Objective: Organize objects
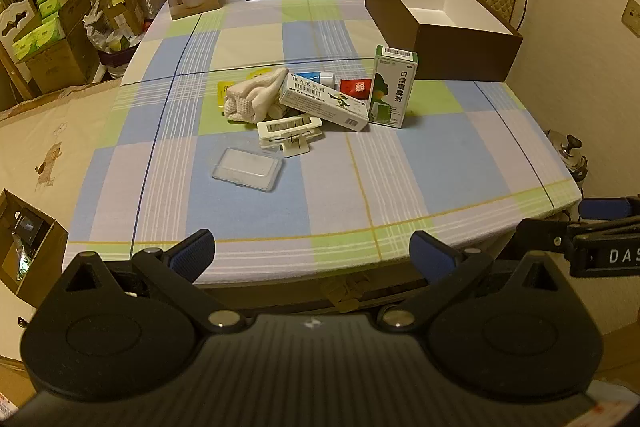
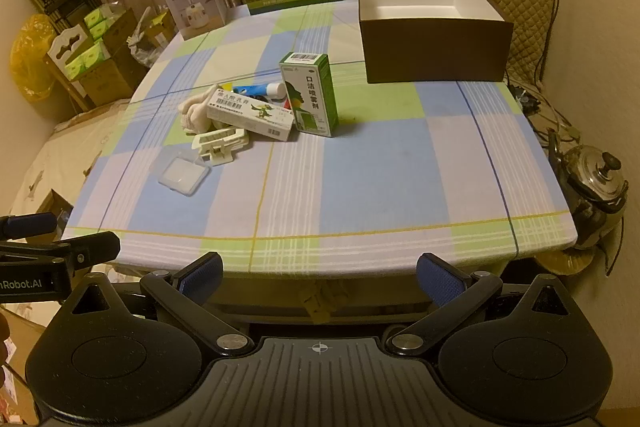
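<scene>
checked surface (image 1: 360,187): light, stiff cartons, soft cloth (image 1: 256,99) and slippery clear case (image 1: 247,169) piled mid-surface near the brown box (image 1: 460,51); take cartons across flat sides; both claws (image 1: 312,255) (image 2: 320,275) spread wide, empty.

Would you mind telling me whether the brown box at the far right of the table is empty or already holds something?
Empty, as far as the views show. The brown box is lidless, and its white floor and inner walls are bare in both views; the corner behind the near wall is hidden.
</scene>
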`<state>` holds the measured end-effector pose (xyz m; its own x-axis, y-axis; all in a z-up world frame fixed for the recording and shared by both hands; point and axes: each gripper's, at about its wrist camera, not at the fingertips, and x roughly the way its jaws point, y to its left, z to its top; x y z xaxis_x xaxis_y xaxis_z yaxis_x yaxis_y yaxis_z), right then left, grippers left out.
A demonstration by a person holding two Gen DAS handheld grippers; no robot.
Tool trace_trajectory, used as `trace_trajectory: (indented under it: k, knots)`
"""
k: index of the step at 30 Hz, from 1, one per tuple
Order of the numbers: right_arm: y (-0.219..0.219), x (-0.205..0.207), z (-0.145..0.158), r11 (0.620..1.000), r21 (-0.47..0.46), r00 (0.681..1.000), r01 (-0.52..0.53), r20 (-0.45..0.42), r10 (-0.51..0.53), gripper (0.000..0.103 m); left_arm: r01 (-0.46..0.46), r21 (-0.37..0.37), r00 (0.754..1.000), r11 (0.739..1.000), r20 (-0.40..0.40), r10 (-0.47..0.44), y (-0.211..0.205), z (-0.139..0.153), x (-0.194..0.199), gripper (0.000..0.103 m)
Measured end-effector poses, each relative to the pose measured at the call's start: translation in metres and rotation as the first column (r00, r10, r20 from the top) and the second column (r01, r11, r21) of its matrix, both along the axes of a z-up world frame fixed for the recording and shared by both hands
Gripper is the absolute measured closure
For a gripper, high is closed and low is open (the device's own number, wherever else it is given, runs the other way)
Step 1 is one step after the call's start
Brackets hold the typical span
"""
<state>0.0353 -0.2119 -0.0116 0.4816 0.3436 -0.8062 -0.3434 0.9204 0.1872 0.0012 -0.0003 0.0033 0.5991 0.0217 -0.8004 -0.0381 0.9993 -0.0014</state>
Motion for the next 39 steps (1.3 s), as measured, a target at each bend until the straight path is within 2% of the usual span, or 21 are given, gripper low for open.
trace_trajectory:
  k: [22, 29, 39]
  knots:
    - [0.000, 0.035, -0.008, 1.000, 0.001, 0.999, -0.031, -0.019, 0.031, 0.002, -0.064, 0.009, 0.998, 0.998, -0.020, 0.064, 0.003, -0.006, 0.029, 0.001]
    - [-0.001, 0.054, -0.009, 0.997, 0.024, 0.998, -0.068, 0.015, 0.068, 0.003, -0.111, 0.024, 0.993, 0.994, -0.031, 0.111, 0.013, -0.010, 0.046, 0.001]
    - [0.001, 0.105, -0.010, 0.984, 0.027, 0.979, -0.177, 0.110, 0.173, 0.020, -0.207, 0.037, 0.977, 0.978, -0.052, 0.209, 0.038, -0.020, 0.071, 0.001]
